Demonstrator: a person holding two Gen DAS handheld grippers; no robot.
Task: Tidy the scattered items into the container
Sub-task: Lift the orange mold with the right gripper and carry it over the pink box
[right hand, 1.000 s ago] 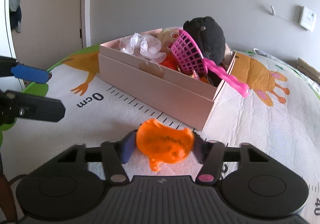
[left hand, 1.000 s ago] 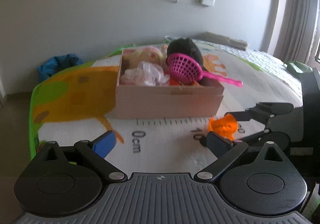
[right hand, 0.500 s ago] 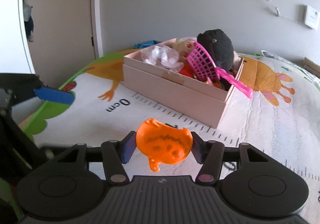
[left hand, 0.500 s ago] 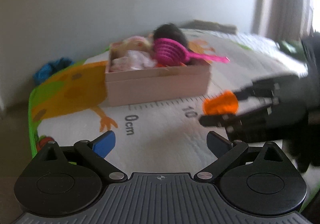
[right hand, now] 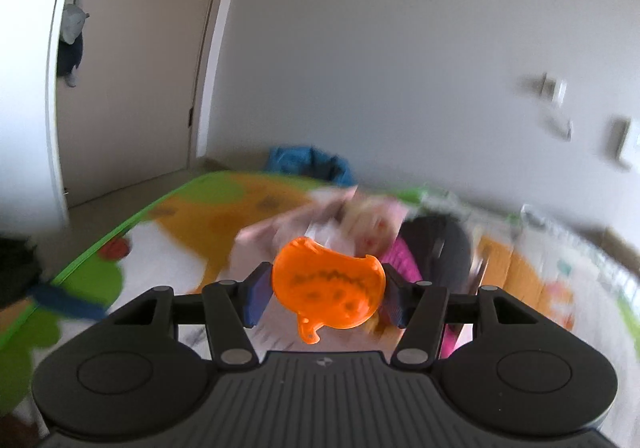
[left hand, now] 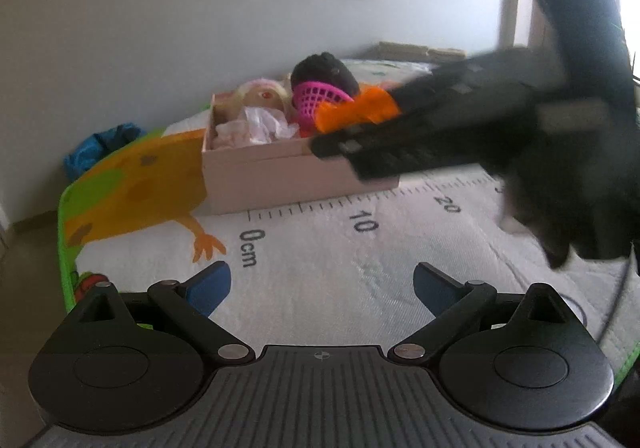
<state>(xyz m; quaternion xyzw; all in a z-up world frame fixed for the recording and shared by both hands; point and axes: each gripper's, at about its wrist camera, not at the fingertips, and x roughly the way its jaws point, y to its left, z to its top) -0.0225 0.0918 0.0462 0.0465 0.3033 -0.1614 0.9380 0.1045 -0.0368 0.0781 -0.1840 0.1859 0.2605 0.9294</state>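
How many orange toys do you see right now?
1 for certain: the orange mould clamped in the right tongs, held up at the pink box. An orange patch inside the box may be another; more could be hidden there.

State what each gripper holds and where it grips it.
The right gripper clamps the orange toy mould by its two opposite side edges. The left gripper is open and holds nothing.

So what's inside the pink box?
In the pink box I can see a doll, crinkly plastic, a pink basket and a black plush. Whatever lies beneath them is covered.
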